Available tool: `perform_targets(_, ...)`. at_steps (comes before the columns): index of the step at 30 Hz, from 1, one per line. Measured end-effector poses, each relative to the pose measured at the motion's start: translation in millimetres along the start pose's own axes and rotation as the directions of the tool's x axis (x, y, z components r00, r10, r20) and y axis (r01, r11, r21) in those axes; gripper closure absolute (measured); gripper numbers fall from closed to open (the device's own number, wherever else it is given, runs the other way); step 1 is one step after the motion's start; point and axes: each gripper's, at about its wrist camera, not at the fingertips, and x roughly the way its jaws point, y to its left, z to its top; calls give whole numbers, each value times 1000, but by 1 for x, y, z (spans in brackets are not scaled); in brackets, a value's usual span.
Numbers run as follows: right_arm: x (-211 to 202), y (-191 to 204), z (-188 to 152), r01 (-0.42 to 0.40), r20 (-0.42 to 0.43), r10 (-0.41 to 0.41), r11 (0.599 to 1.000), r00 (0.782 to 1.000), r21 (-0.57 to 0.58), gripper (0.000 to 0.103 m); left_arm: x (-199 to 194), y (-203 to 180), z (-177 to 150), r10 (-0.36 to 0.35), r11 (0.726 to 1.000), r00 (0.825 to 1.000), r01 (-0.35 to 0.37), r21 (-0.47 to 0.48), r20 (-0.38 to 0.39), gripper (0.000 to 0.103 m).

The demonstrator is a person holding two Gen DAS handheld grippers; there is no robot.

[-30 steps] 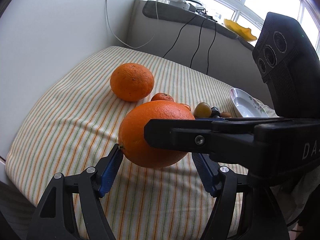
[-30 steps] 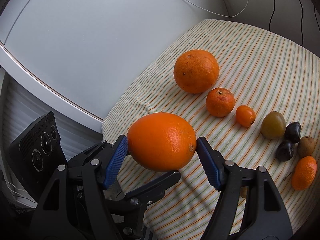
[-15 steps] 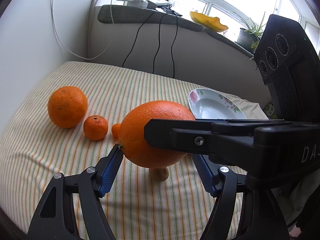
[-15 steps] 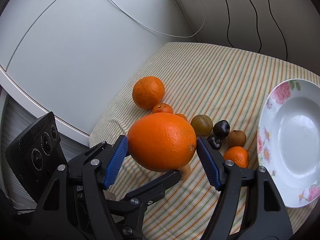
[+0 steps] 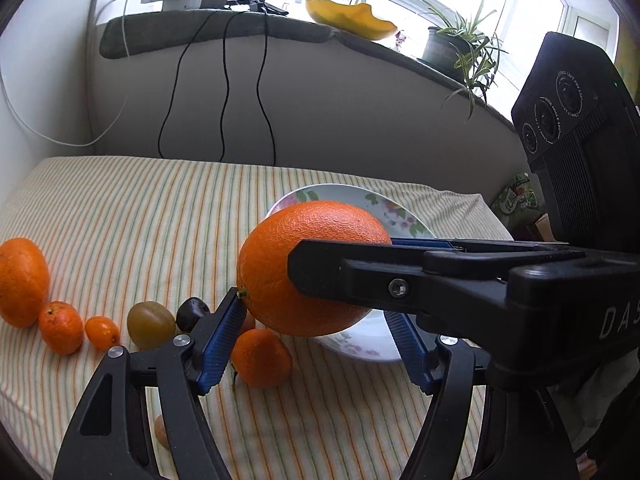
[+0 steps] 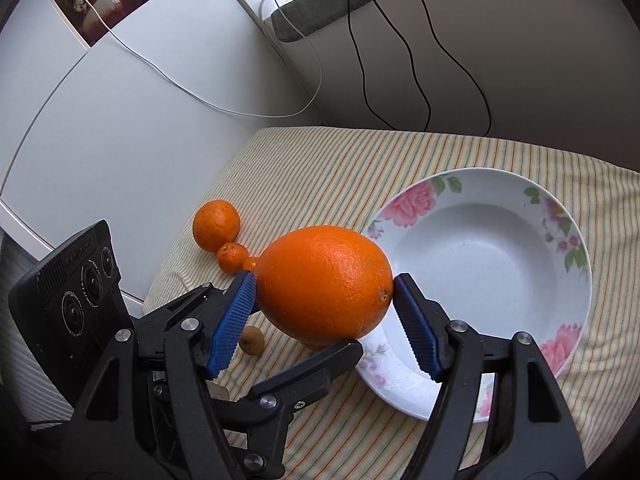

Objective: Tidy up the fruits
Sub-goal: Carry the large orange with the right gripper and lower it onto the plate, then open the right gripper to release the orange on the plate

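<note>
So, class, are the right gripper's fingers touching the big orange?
Touching. The right wrist view shows both blue fingers pressing the big orange at its two ends.

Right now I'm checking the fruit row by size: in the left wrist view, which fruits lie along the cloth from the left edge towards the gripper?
Large orange → mandarin → kumquat → olive-green fruit → dark fruit, partly behind the left gripper's fingers.

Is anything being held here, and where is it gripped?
The large orange is held jointly: the left claw and right claw each press on its opposite sides.
</note>
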Motion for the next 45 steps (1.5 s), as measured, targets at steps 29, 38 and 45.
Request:
perform_targets(29,4,-79,13,68,-16,-66,991,998,112,29,81,-39,28,-8,998,995,14,63,-95,32)
perform_targets(38,-8,-76,12,109,20,-112,989,993,103,20,77,-46,20,28,995,995,-19,100,-98,32)
perform_targets(45,-16,-69,9,131,47,-136,987,990,90,20,64,-43,17,56,993,996,-48,110,-72,32)
